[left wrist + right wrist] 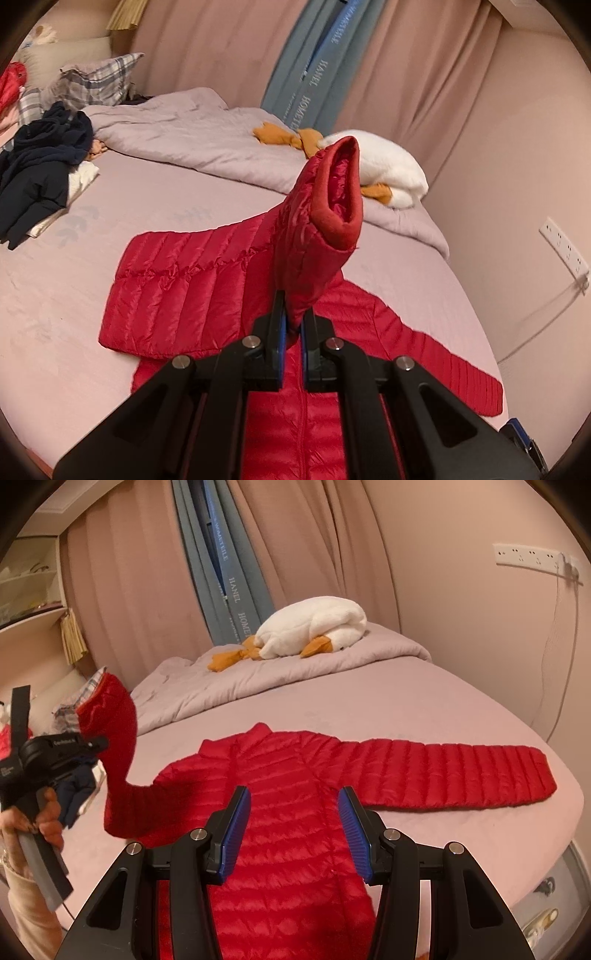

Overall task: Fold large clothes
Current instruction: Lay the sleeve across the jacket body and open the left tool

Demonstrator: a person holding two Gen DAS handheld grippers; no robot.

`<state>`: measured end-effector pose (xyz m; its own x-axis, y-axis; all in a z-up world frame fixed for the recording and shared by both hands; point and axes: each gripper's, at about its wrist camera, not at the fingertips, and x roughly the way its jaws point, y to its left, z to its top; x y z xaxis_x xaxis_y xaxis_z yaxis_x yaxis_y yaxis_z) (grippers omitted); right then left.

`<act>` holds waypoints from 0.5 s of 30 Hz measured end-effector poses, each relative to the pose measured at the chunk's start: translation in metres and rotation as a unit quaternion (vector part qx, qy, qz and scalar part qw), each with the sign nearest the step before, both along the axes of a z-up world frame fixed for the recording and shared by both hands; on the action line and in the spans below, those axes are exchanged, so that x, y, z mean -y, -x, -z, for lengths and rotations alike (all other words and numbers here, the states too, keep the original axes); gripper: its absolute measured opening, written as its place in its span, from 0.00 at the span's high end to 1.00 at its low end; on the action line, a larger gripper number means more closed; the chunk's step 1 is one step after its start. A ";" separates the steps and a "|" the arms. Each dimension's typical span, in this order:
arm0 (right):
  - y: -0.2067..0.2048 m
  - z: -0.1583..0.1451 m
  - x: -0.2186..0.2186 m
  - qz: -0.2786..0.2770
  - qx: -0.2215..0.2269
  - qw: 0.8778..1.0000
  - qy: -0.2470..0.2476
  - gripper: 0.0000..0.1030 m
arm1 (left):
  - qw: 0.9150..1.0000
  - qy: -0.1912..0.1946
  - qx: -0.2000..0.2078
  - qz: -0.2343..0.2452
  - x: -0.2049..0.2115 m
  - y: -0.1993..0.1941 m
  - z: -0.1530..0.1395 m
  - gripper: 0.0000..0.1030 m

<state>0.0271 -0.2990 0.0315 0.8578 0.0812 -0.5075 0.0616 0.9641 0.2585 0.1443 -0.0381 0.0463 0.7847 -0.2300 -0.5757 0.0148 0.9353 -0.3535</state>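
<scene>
A red quilted down jacket lies front up on the pink bed sheet, its collar toward the far side. One sleeve stretches flat to the right. My left gripper is shut on the other sleeve and holds it lifted above the jacket body, so the cuff stands up with its opening facing me. In the right wrist view the left gripper is at the far left in a person's hand. My right gripper hovers open over the jacket's chest, nothing between its blue pads.
A white plush goose rests on a crumpled grey quilt at the bed's far end. Dark clothes and a plaid pillow sit at the far left. Curtains hang behind. Sockets with a cable line the right wall.
</scene>
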 end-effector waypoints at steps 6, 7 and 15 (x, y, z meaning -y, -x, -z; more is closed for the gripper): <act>0.003 0.002 0.006 0.005 -0.002 1.000 -0.003 0.50 | 1.000 -0.007 -0.017 0.020 0.017 -0.003 0.012 0.95; 0.004 0.002 0.007 0.006 -0.003 1.000 -0.003 0.50 | 1.000 -0.008 -0.020 0.023 0.020 -0.004 0.014 0.95; 0.008 0.005 0.015 0.015 -0.009 1.000 -0.006 0.50 | 0.998 -0.015 -0.053 0.042 0.045 -0.006 0.036 0.95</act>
<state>0.0194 -0.3139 0.0261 0.8511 0.0618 -0.5213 0.0952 0.9584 0.2692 0.1499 -0.0830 0.0107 0.6979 -0.2739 -0.6618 0.0576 0.9424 -0.3294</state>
